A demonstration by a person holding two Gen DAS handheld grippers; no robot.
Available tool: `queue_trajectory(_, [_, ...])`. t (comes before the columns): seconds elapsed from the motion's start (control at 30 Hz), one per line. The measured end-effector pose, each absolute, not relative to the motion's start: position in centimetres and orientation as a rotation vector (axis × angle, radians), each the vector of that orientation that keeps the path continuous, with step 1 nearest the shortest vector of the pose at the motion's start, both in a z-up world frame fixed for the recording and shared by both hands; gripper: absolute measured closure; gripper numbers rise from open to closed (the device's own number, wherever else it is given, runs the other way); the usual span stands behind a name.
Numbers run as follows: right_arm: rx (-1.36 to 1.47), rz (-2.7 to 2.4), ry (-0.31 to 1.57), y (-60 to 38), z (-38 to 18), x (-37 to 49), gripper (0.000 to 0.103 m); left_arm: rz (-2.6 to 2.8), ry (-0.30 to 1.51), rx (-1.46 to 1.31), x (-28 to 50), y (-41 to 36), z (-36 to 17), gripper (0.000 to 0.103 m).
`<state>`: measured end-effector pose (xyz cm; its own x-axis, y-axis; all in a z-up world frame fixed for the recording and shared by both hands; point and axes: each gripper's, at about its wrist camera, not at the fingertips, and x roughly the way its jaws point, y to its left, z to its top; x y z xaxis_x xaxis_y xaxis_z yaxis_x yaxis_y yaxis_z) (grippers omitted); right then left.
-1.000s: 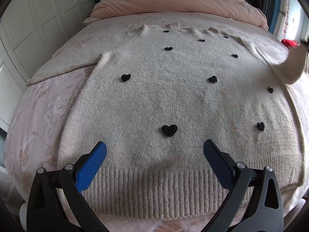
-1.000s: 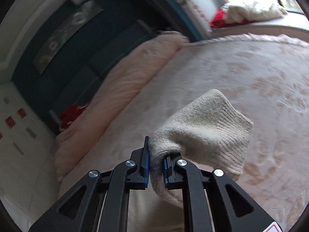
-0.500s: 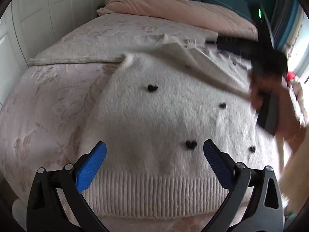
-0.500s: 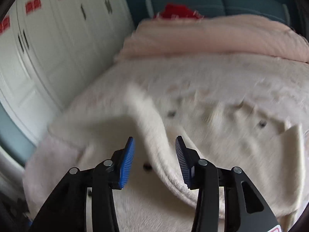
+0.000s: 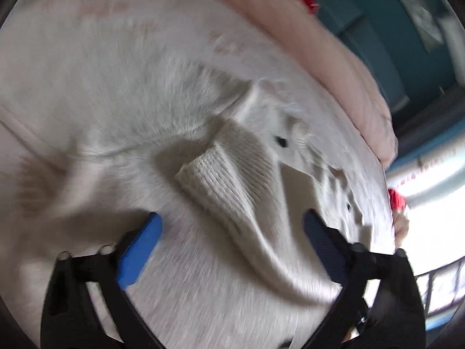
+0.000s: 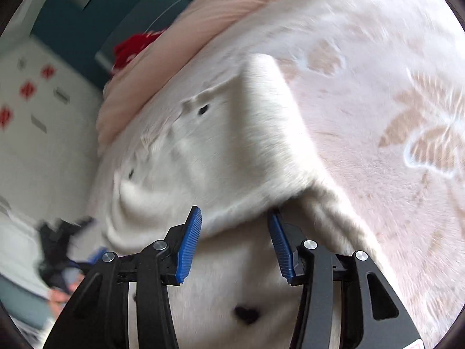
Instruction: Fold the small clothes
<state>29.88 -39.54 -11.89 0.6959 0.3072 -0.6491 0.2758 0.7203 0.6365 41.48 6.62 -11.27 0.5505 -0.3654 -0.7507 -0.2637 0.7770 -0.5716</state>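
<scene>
Your right gripper and left gripper hang open, empty, over the sweater; nudge the folded sleeve ahead of your left fingers and the fold may slide undone.

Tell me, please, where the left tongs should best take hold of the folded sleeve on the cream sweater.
Probably at the ribbed cuff of the fuzzy cream knit sweater sleeve. The cuff end stands raised and free above the sweater body, between the open left tongs. Come from the cuff's open end, low along the fabric, one finger on each side edge.
</scene>
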Motion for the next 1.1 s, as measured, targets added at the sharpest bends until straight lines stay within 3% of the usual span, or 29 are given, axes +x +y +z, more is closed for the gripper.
queue_trajectory(0.03, [0.85,0.026,0.806,-40.2,-12.3,30.3,0.057,-0.028,1.004,-0.716,42.0,6.5,-11.6,0.02])
queue_trajectory(0.07, [0.905,0.038,0.77,-40.7,-12.6,30.8,0.063,-0.005,0.984,-0.707,42.2,6.2,-11.4,0.039])
queue_trajectory(0.1, [0.933,0.034,0.736,-40.9,-12.5,31.3,0.078,0.011,0.974,-0.68,42.4,5.8,-11.1,0.053])
queue_trajectory(0.13, [0.952,0.014,0.686,-41.6,-11.8,31.4,0.096,0.017,0.986,-0.646,42.9,5.4,-10.8,0.079])
queue_trajectory(0.17, [0.978,0.001,0.603,-42.4,-10.9,31.0,0.096,0.019,0.981,-0.64,43.0,5.3,-10.5,0.087])
queue_trajectory(0.27, [0.998,-0.122,0.483,-45.0,-9.8,28.5,0.096,0.016,0.961,-0.632,43.2,5.6,-10.7,0.089])
queue_trajectory(0.4, [0.997,-0.158,0.679,-47.1,-13.4,27.3,0.096,0.016,0.958,-0.556,42.8,5.2,-12.5,0.095])
queue_trajectory(0.5, [0.88,-0.146,0.735,-47.1,-10.7,25.3,0.085,0.005,0.953,-0.576,42.4,5.4,-11.8,0.094])
queue_trajectory(0.53, [0.833,-0.155,0.724,-46.7,-9.5,24.5,0.079,-0.012,0.95,-0.622,42.1,5.8,-11.3,0.089])
queue_trajectory(0.6, [0.721,-0.184,0.682,-45.5,-7.2,24.1,0.063,-0.06,0.948,-0.68,42.1,6.0,-10.8,0.069])
queue_trajectory(0.63, [0.676,-0.195,0.672,-45.3,-6.3,24.2,0.057,-0.077,0.975,-0.707,42.7,5.5,-10.7,0.049])
queue_trajectory(0.67, [0.63,-0.205,0.668,-45.1,-5.6,24.6,0.053,-0.091,0.999,-0.732,43.1,4.8,-11.0,0.036])
queue_trajectory(0.73, [0.548,-0.234,0.684,-45.0,-5.4,25.6,0.047,-0.101,1.05,-0.751,43.9,3.1,-11.4,0.026])
queue_trajectory(0.77, [0.526,-0.253,0.701,-44.9,-5.5,26.2,0.047,-0.084,1.056,-0.732,44.2,2.3,-11.4,0.025])
queue_trajectory(0.8, [0.536,-0.256,0.713,-44.1,-6.2,27.1,0.047,-0.062,1.054,-0.707,44.3,1.7,-11.3,0.027])
queue_trajectory(0.83, [0.571,-0.248,0.716,-44.4,-6.3,27.4,0.047,-0.07,1.047,-0.68,44.5,1.0,-11.2,0.052])
queue_trajectory(0.87, [0.597,-0.238,0.713,-44.3,-6.8,27.0,0.047,-0.089,1.064,-0.657,44.9,0.4,-11.2,0.093])
queue_trajectory(0.97, [0.588,-0.199,0.689,-42.2,-7.4,27.7,0.047,-0.098,1.015,-0.664,44.7,1.3,-9.8,0.097])
queue_trajectory(1.0, [0.568,-0.188,0.69,-41.7,-7.2,28.0,0.047,-0.093,0.979,-0.647,44.7,2.1,-9.0,0.103])
queue_trajectory(1.1, [0.531,-0.167,0.711,-40.9,-7.3,28.6,0.047,-0.01,0.914,-0.601,44.9,5.2,-7.9,0.103])
